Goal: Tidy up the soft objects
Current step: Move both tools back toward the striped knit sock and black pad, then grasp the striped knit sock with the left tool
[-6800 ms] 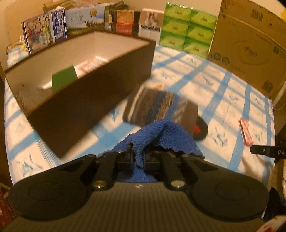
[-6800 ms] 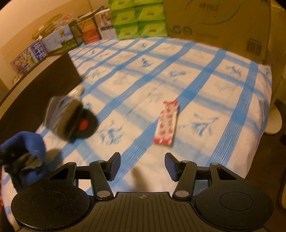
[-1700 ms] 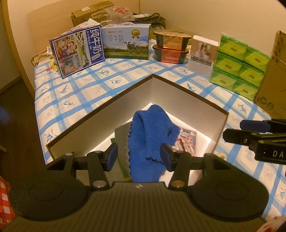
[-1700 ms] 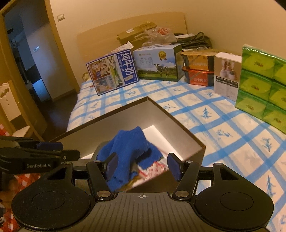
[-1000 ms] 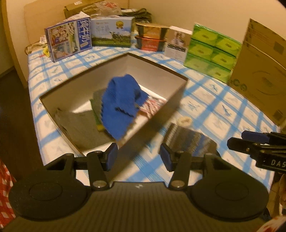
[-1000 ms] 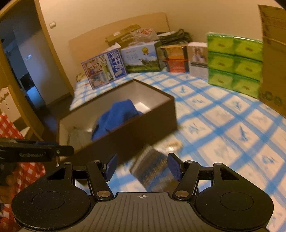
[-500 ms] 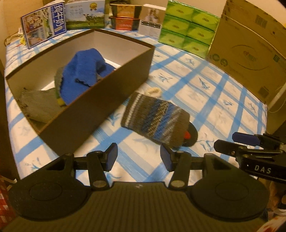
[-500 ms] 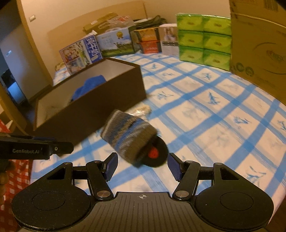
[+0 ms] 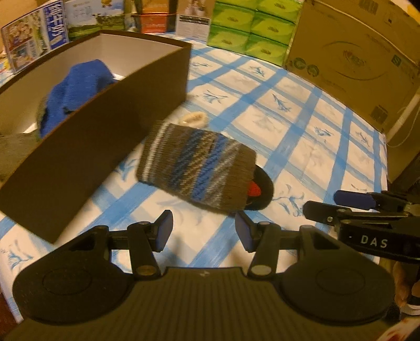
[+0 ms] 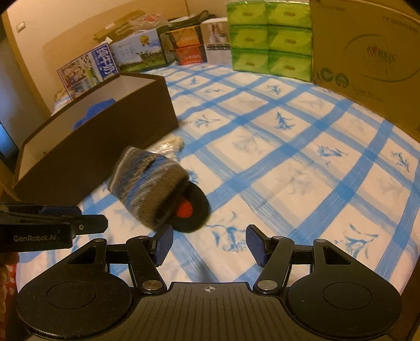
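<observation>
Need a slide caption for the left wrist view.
Open left hand-held gripper nears striped knit hat beside brown box.

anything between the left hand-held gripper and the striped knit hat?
Nothing: in the left wrist view only bare blue-checked sheet lies between the left hand-held gripper and the striped knit hat.

right gripper (image 9: 338, 204): "DAS" | left gripper (image 10: 86, 223): "GenRobot.AI"

A bed with a blue-and-white checked sheet (image 10: 288, 147) fills the room — plain cream walls (image 10: 65, 21) behind, warm yellowish light, dark floor (image 10: 6, 141).
</observation>
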Demonstrator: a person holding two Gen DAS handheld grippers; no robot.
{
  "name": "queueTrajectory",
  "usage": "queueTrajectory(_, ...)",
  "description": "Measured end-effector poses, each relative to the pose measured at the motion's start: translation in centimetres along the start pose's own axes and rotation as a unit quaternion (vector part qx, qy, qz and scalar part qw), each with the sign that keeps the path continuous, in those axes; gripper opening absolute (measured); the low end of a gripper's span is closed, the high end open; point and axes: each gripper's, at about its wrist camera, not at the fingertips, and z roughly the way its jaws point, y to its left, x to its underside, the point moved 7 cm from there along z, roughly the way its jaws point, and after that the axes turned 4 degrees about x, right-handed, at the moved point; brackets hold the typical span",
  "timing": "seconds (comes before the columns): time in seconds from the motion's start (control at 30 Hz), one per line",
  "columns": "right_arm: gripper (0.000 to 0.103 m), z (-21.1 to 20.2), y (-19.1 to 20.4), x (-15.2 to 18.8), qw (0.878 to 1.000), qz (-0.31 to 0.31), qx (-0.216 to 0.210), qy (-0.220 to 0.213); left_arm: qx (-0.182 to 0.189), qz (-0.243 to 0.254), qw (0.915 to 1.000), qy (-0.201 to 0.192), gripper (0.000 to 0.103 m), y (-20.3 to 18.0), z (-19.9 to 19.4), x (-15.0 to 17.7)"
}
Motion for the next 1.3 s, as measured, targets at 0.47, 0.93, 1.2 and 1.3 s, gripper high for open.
queueTrajectory(0.47, 0.061, 2.3, -2.1, 0.4, 0.999, 0.027, 0.009, 0.018, 0.006, 0.023, 0.9997, 0.011, 0.050, -2.0, 4.8, -0.5)
queueTrajectory(0.93, 0.061, 3.3, -2.2, 0.5, 0.999, 0.030, -0.001, 0.019, 0.011, 0.034, 0.9991, -0.021, 0.005, -1.4, 4.8, -0.5)
queueTrajectory(1.2, 0.061, 3.6, -1.0, 0.4, 1.000, 0.016, -0.019, 0.015, -0.023, 0.004, 0.9980, -0.058, 0.004, 3.1, 0.2, 0.1)
queueTrajectory(1.3, 0.061, 4.2, -0.1, 0.4, 1.000, 0.003, -0.026, 0.016, -0.047, -0.008, 0.9973, -0.055, 0.004, 5.1, -0.7, 0.7)
